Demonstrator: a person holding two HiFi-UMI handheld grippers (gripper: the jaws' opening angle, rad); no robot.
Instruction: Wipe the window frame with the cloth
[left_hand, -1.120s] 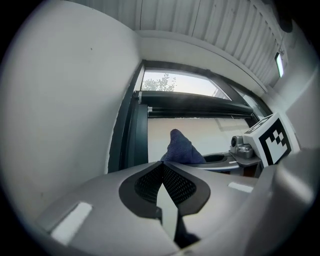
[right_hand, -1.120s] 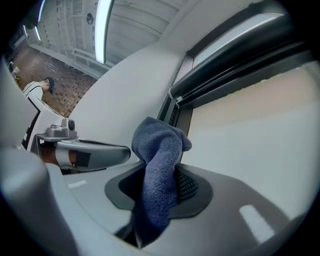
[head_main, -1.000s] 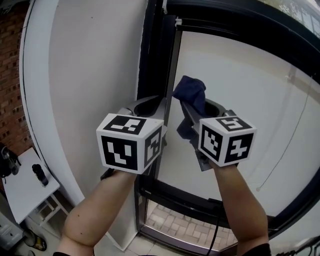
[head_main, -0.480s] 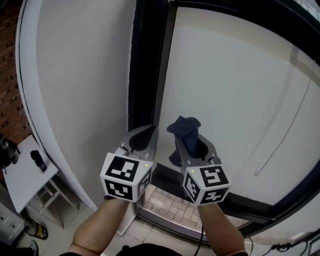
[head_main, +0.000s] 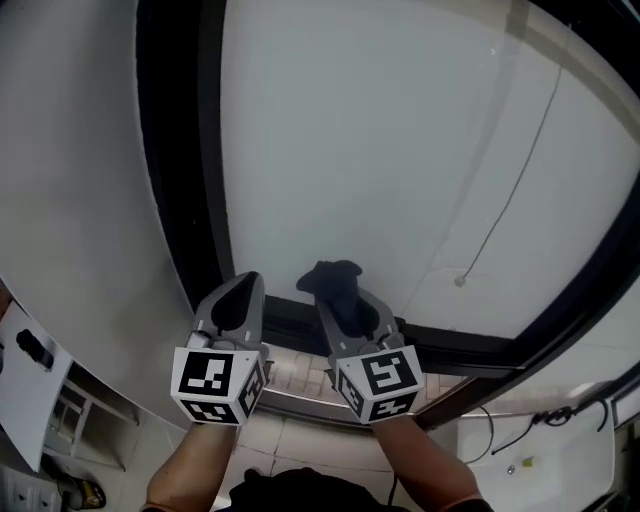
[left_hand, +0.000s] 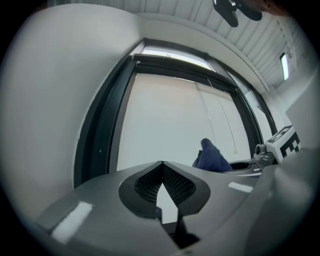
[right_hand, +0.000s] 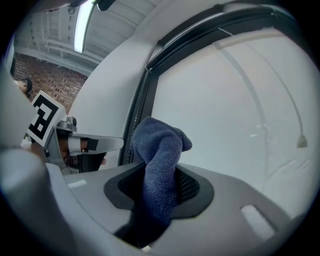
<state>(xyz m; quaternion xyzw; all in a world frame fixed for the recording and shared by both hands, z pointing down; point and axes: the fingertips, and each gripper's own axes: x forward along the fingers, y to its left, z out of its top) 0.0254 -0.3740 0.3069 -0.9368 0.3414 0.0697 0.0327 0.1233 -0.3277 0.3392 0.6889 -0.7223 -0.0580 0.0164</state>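
A black window frame shows in the head view, with an upright post and a bottom rail. My right gripper is shut on a dark blue cloth, which bunches up past the jaw tips just above the rail's left end. In the right gripper view the cloth stands between the jaws, in front of the post. My left gripper sits beside it, to the left. Its jaws are shut with nothing in them, and they point at the post.
A blind cord with a small pull hangs in front of the white pane. White wall lies left of the frame. A white table stands low at the left, and cables lie at the lower right.
Both grippers have come down from halfway up the post to the frame's bottom rail. The right gripper still holds the cloth. The head view now shows more of the pane.
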